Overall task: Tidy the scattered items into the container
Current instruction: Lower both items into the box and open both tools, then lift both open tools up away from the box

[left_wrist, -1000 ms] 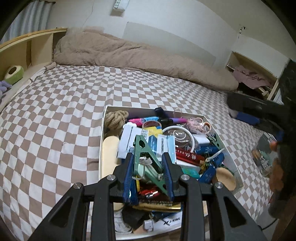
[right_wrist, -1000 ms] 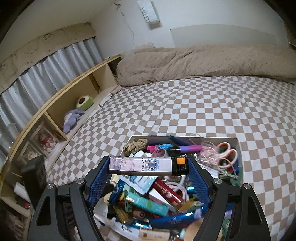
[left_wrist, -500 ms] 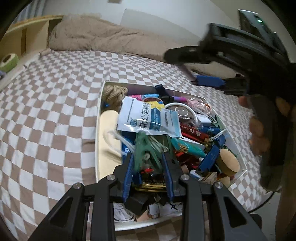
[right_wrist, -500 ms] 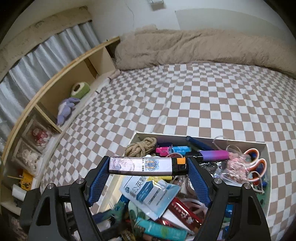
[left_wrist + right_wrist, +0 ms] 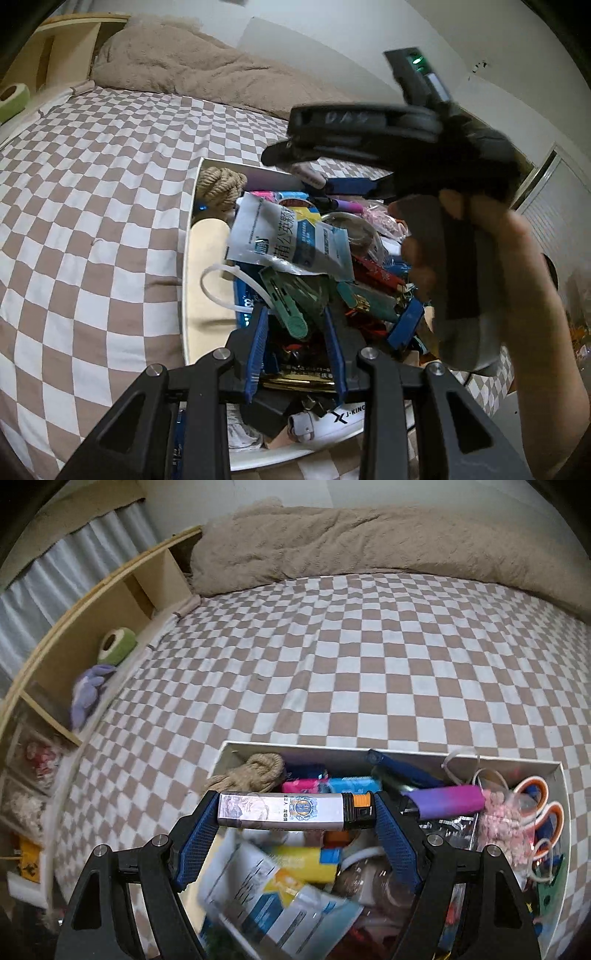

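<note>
1. The right hand-held gripper [image 5: 295,806] has swung in and dropped. A second ago it was back over the near end of the box [image 5: 406,747]; now it hangs low over the far left corner, just above the rope [image 5: 255,771].
2. It stays clamped on the lighter [image 5: 280,810], pinched end to end and lying crosswise between the pads. The lighter is above the box, not in it yet.
3. From the left camera, that gripper and the hand [image 5: 480,258] holding it now loom right across the box, where a second ago they were off at the edge.
4. The left hand-held gripper [image 5: 295,332] has sunk onto the pile. The green clip [image 5: 291,310] sits between its narrowly set pads, but with the blur I cannot tell whether it is still pinched or already resting on the heap.
5. Meaning: both items are at the drop point; letting go is what looks to be left.
6. The count: two grippers, one box on the bed [image 5: 369,646], one lighter, one green clip, one rope coil, one printed sachet [image 5: 288,236], one white zip tie [image 5: 218,284], one pair of scissors [image 5: 543,812], and one purple tube [image 5: 447,801].
</note>
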A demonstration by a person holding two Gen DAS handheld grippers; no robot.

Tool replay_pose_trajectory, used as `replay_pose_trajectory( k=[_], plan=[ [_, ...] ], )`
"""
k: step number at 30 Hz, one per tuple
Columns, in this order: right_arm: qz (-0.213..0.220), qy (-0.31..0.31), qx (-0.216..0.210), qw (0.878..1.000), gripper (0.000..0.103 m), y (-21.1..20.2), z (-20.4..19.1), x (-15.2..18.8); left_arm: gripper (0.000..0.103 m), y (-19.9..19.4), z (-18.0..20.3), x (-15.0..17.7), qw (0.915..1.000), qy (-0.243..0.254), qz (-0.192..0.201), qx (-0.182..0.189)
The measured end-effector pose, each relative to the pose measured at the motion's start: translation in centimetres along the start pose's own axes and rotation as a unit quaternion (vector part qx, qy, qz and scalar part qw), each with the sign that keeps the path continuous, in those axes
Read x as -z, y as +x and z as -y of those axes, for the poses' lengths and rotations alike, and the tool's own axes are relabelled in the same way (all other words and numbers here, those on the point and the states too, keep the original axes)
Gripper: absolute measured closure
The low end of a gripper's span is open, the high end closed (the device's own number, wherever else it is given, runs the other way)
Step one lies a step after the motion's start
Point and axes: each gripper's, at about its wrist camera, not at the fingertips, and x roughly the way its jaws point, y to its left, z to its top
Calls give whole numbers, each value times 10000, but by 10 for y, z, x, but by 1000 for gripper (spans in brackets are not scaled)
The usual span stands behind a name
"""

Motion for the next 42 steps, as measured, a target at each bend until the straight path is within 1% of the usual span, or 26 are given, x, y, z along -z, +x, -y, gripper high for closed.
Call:
replay_pose_trajectory(
  k=[2, 7, 8, 9, 10, 11, 15, 21, 30, 36, 37, 39, 40, 42],
  plan=[
    [-16, -15, 111, 9999, 21, 5, 1, -1, 72, -3, -1, -1, 10000, -2, 36, 2],
    [-110, 95, 184, 9997, 21, 14, 3, -2, 72, -7, -4, -2, 9999, -43, 114, -15],
    [-72, 118, 205, 9997, 20, 13, 3, -2, 72, -8, -4, -2, 9999, -60, 108, -16],
    [-20, 125, 213, 9997, 13, 12, 3, -2, 72, -8, -5, -2, 9999, -74, 103, -20],
    [40, 131, 216, 9997, 9, 9, 3, -1, 72, -8, -6, -2, 9999, -80, 102, -30],
    [103, 145, 194, 9997, 7, 6, 3, -1, 72, -8, -5, -3, 9999, -75, 105, -37],
    [176, 218, 47, 9996, 7, -3, 3, -1, 72, -8, -1, -2, 9999, -24, 111, -34],
    [153, 102, 73, 9998, 7, -11, -1, 3, 72, -8, 1, -2, 9999, 11, 119, -64],
    [241, 107, -87, 9996, 7, -31, 6, 22, 72, -11, -2, -2, 9997, -3, 159, -161],
    [436, -122, -19, 9990, 7, -54, 6, 37, 72, -13, -1, -1, 9994, 65, 220, -247],
    [469, -161, -6, 9988, 7, -57, 6, 39, 71, -13, 0, -1, 9993, 80, 236, -266],
    [557, -250, 37, 9981, 7, -65, 7, 43, 60, -14, 1, -2, 9990, 101, 269, -333],
    [598, -283, 55, 9978, 7, -69, 8, 45, 51, -15, 2, -1, 9988, 117, 298, -366],
    [671, -338, 69, 9972, 7, -77, 9, 50, 49, -17, 3, -1, 9984, 154, 353, -425]
  ],
)
